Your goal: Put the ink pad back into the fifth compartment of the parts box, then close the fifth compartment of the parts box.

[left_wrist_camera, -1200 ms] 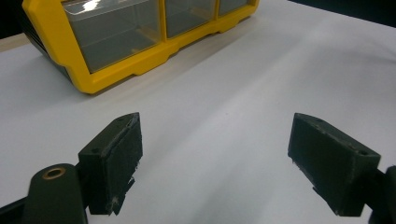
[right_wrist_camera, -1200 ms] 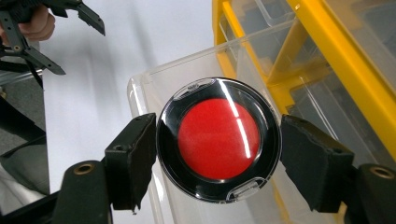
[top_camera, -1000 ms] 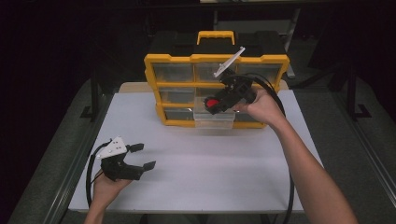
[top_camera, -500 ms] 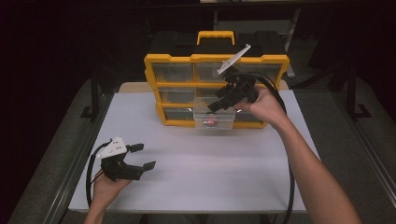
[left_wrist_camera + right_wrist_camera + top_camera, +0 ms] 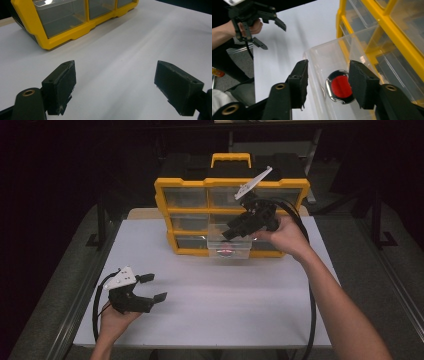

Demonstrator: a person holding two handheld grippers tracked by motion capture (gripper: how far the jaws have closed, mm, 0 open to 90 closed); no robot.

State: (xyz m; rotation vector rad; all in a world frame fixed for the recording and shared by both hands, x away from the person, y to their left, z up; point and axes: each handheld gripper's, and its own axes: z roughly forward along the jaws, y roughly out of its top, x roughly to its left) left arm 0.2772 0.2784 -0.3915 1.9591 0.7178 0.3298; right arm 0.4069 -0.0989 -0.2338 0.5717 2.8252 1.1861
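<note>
- Right gripper (image 5: 328, 63): jaws half-wide, just been closing, pads not yet pressing on anything; held over the pulled-out drawer (image 5: 319, 53), tips aimed down into it.
- Between those jaws, by the look of it, the drawer's clear front wall: one jaw outside over the table (image 5: 250, 310), the other inside over the drawer floor.
- Just beyond and below the inner jaw, flat on the drawer floor: a round disc (image 5: 340, 86), red face, bright mirror-like metal rim, partly hidden by that jaw.
- Drawer itself: thin, glossy, see-through plastic, box-shaped, long axis running straight out from the organiser (image 5: 392, 27) toward the person; bottom row, near the middle.
- Likely next: pinch or nudge on the front wall, push along that axis back into the frame.
- Organiser: hard yellow frame, clear drawer fronts, black top, yellow handle.
- Farthest from the work, well apart across the matte white table: left gripper (image 5: 154, 287), jaws wide, nothing between them, resting low near the table's front edge; right hand clearly the nearer one.
</note>
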